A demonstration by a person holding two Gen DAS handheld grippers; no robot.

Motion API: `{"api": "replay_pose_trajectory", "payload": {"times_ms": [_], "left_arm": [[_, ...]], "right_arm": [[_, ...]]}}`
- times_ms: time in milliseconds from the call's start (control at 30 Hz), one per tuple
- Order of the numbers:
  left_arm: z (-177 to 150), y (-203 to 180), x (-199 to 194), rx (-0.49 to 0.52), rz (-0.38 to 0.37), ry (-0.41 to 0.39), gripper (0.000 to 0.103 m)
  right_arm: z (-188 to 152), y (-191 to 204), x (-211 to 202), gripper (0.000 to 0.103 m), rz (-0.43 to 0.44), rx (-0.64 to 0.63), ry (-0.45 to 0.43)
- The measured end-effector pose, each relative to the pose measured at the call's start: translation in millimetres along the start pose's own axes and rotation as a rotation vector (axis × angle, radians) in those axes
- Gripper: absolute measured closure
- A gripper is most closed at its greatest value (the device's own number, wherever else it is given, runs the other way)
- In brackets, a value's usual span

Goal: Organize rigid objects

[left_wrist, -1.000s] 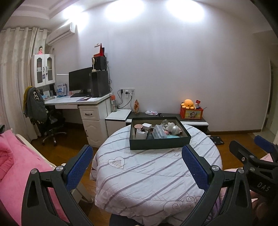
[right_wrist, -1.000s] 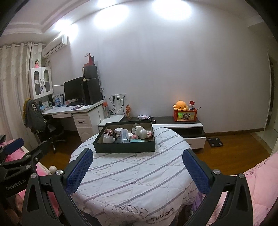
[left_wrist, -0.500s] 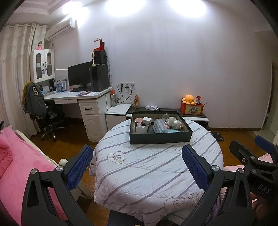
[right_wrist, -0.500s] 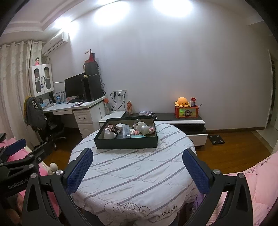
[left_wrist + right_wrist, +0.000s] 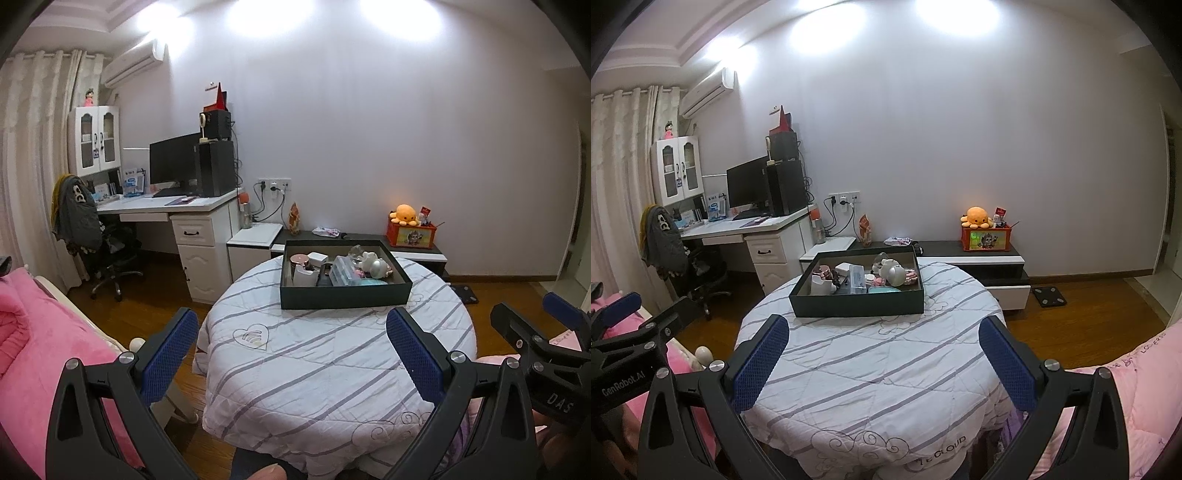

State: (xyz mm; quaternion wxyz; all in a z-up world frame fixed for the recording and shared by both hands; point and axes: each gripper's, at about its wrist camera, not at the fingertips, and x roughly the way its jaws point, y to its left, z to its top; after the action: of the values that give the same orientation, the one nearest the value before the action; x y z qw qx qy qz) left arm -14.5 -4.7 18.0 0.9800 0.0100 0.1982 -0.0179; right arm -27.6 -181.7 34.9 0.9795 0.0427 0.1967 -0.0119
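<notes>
Tray (image 5: pixel 345 295) lies well beyond both grippers' spread fingers (image 5: pixel 171 356)

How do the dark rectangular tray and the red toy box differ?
The dark rectangular tray sits on the round quilt-covered table; the red toy box stands on the low black cabinet by the wall. The tray is plain, wide and shallow; the box is taller and printed. Both are open-topped and hold small items.

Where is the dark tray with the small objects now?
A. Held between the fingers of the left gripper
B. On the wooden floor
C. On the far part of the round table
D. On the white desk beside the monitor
C: the dark tray sits on the striped cloth of the round table, far from both open grippers.
</notes>
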Motion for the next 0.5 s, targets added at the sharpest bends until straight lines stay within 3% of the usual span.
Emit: {"api": "replay_pose_trajectory", "payload": {"times_ms": [267,500], "left_arm": [[0.0,3.4,3.5,-0.007,0.014,0.025,0.000],[-2.0,10.7,13.9,-0.037,-0.018,0.078,0.000]], "right_arm": [[1.8,1.9,0.1,0.000,0.002,-0.005,0.003],[1.9,3.0,4.1,0.000,0.004,-0.009,0.014]]}}
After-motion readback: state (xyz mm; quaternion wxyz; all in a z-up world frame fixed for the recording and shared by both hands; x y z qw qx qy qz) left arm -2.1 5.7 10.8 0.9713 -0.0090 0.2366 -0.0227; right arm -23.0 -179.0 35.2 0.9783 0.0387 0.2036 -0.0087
